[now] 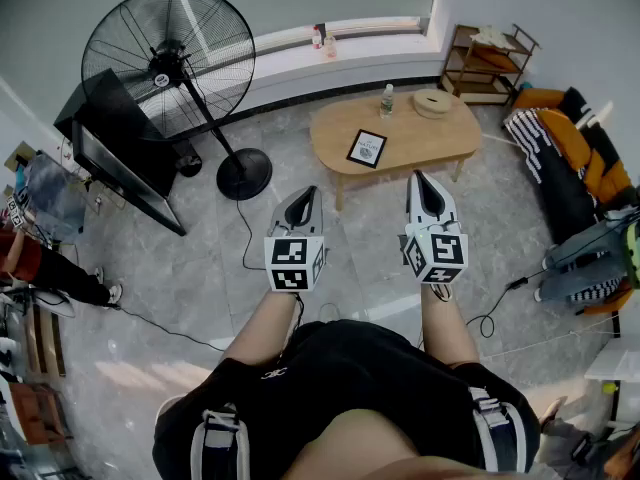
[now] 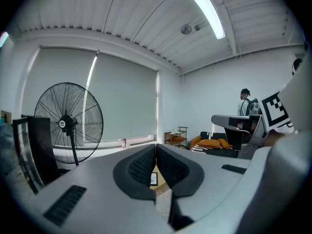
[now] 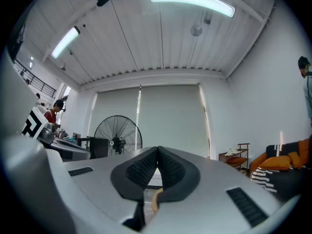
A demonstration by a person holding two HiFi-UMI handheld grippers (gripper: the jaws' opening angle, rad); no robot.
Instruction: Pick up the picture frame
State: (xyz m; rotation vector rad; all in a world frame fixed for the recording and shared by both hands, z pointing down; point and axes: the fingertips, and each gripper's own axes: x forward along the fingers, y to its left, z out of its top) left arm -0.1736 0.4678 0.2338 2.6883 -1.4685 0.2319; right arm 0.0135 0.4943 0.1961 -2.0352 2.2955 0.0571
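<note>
Bottle [image 1: 386, 99], basket [image 1: 433, 102] near picture frame [image 1: 367, 148]

Bright, even indoor light, with strong wide-angle distortion throughout.
Ceiling tube lights [image 2: 207, 11] glare at 1 o'clock in the left gripper view and at 12 o'clock in the right gripper view. The blind-covered window [image 2: 122, 101] glows softly. The floor [image 1: 200, 268] shows a pale sheen and faint shadows. Gripper-view edges curve into black corners. The bodies of the left gripper [image 2: 156, 149] and right gripper [image 3: 157, 151] blur at 6 o'clock.
</note>
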